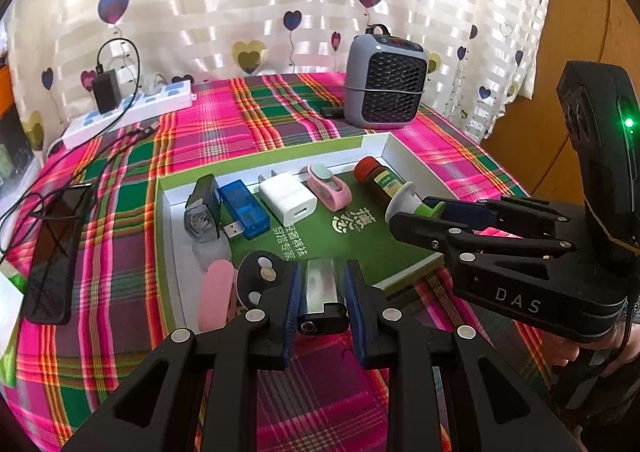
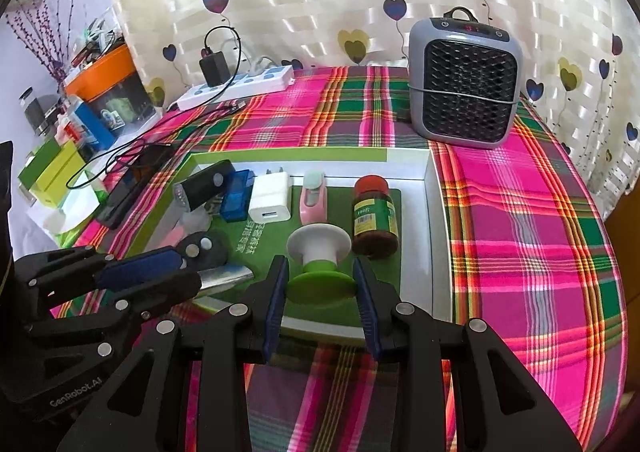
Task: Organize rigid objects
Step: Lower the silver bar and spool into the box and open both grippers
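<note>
Now my left gripper (image 1: 320, 292) clamps a metal lighter (image 1: 321, 294) at the green box (image 2: 434, 188) edge; my right gripper (image 2: 320, 284) pinches a green-and-white suction holder (image 2: 320, 252), probably firmly. I'd lower both level, clear of neighbours.

Lighter (image 1: 320, 284): polished, glossy metal. Charger (image 1: 288, 198): smooth white plastic. Tablecloth (image 1: 248, 116): woven plaid cloth. Tray (image 1: 404, 148): matt card. Bottle (image 2: 375, 216): glossy, paper label.
</note>
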Demonstrator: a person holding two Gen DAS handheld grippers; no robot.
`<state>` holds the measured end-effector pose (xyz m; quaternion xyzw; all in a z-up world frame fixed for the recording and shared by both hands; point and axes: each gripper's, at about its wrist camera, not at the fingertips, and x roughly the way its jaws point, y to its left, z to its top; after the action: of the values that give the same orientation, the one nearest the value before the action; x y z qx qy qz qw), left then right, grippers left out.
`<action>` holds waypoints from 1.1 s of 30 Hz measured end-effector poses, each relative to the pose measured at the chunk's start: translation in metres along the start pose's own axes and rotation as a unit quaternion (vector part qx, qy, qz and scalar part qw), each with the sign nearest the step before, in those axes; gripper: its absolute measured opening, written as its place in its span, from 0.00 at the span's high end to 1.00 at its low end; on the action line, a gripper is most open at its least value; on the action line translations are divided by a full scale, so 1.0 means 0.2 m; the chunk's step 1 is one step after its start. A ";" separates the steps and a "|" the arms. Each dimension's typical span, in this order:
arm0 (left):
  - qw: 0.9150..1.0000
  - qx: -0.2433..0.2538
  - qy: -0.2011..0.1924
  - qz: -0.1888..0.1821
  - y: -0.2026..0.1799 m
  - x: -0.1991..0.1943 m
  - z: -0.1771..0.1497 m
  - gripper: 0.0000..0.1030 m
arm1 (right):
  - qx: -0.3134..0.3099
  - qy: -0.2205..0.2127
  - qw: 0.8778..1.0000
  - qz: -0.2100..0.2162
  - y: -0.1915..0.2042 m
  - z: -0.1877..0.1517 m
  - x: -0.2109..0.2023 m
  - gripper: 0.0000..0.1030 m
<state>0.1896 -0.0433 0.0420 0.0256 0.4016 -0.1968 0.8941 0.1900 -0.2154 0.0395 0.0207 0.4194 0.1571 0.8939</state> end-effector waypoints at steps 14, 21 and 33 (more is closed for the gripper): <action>1.000 -0.007 0.003 -0.001 0.00 0.04 0.01 0.79 | 0.003 0.018 1.000 0.003 -0.02 0.00 0.08 0.66; 1.000 -0.007 0.005 0.002 0.01 0.05 0.01 0.76 | 0.013 0.025 1.000 0.005 -0.04 -0.01 0.11 0.66; 1.000 -0.009 0.012 0.007 0.01 0.06 0.00 0.68 | 0.015 0.028 1.000 0.003 -0.04 -0.01 0.11 0.66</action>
<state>0.1989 -0.0452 0.0331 0.0230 0.4137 -0.1871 0.8907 0.2041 -0.2169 0.0196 0.0306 0.4461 0.1539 0.8811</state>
